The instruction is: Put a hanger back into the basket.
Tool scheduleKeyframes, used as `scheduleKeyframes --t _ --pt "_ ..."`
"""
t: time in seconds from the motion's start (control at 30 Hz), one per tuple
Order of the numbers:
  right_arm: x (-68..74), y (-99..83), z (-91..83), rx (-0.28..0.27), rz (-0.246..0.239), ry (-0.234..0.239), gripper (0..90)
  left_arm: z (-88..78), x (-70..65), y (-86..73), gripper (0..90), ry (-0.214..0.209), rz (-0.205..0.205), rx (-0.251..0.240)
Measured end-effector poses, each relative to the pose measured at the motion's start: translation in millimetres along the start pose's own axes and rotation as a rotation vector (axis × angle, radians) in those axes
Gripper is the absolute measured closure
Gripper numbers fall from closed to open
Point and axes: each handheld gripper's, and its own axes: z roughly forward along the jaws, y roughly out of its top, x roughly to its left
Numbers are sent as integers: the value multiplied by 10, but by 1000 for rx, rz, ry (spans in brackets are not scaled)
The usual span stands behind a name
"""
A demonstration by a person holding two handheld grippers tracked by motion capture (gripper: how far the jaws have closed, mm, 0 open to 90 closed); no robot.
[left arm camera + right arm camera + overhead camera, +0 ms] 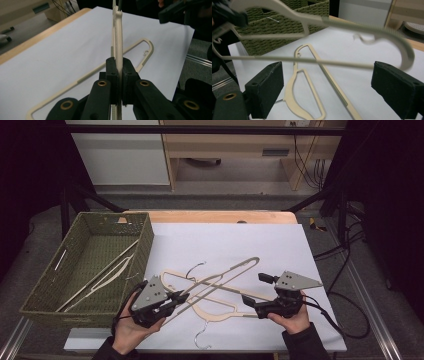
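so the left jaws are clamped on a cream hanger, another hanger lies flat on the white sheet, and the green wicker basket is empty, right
Not quite: the green wicker basket is not empty. The high view shows a pale hanger lying inside it. The rest holds: the left gripper is clamped on a cream hanger, and another hanger lies flat on the white sheet.

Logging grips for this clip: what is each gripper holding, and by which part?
The left gripper is shut on a cream hanger, clamping its flat body edge-on. The right gripper is open and holds nothing.
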Motion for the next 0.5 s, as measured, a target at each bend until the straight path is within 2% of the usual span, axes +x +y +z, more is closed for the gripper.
scheduleKeyframes --t 0.23,0.5 --pt "-76 -20 -65 -8 20 -26 94 -237 177 256 863 25 24 -24" --pt "-125 -41 -92 -7 39 -37 88 -504 484 419 863 48 5 -39"
